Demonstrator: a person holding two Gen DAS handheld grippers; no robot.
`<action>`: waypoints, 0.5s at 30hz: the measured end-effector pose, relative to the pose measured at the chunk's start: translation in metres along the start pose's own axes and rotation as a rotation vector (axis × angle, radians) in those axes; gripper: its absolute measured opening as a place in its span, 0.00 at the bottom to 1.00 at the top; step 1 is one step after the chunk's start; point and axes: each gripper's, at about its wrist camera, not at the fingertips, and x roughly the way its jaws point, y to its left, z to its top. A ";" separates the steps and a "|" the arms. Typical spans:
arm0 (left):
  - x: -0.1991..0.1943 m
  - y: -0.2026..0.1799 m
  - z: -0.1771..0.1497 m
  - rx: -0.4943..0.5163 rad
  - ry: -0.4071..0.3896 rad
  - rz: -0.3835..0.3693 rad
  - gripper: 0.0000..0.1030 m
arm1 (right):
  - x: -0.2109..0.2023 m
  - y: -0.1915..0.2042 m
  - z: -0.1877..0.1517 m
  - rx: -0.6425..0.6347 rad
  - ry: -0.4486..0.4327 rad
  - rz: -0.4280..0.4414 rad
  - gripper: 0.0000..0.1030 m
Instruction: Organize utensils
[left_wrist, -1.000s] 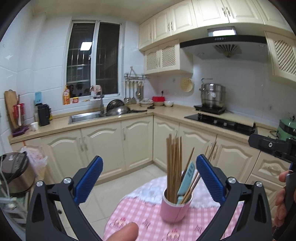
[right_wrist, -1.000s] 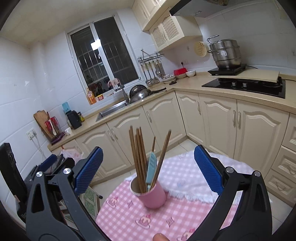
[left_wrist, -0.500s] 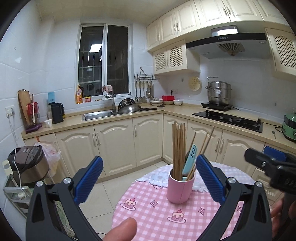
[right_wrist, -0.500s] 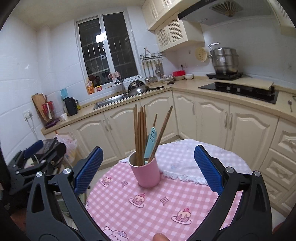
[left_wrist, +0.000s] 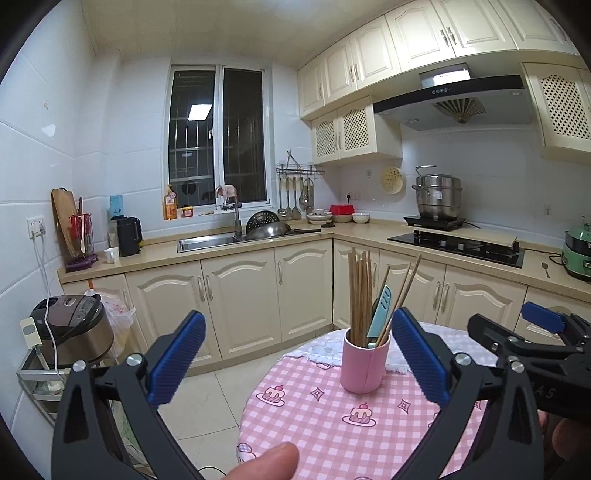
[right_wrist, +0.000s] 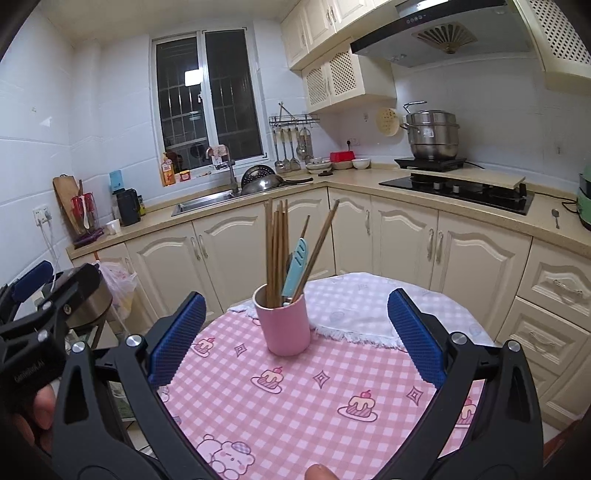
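Note:
A pink cup (left_wrist: 364, 363) (right_wrist: 284, 325) stands upright on a round table with a pink checked cloth (left_wrist: 332, 417) (right_wrist: 288, 402). It holds several wooden chopsticks (left_wrist: 360, 295) (right_wrist: 277, 251) and a light blue spatula (left_wrist: 380, 314) (right_wrist: 295, 267). My left gripper (left_wrist: 297, 360) is open and empty, held back from the cup and above the table's near left part. My right gripper (right_wrist: 295, 338) is open and empty, with the cup seen between its fingers but farther off. The right gripper shows at the right edge of the left wrist view (left_wrist: 535, 343).
A white cloth (right_wrist: 369, 310) lies on the table's far side. Cream cabinets and a countertop (left_wrist: 258, 243) with a sink, kettle, hob and steel pot run behind. A rice cooker (left_wrist: 70, 328) on a rack stands at the left by the floor.
Both grippers have pulled back and risen away from the cup, which now looks smaller and farther off. Both stay open and empty. The cup has not moved.

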 end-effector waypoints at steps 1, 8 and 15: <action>-0.002 0.000 0.000 -0.002 -0.002 -0.001 0.96 | -0.003 0.002 0.001 -0.004 -0.007 -0.002 0.94; -0.011 0.005 0.001 -0.029 -0.012 -0.001 0.96 | -0.009 0.005 0.002 -0.010 -0.021 -0.006 0.94; -0.011 0.012 0.001 -0.054 -0.014 0.006 0.96 | -0.009 0.008 0.002 -0.016 -0.023 0.000 0.94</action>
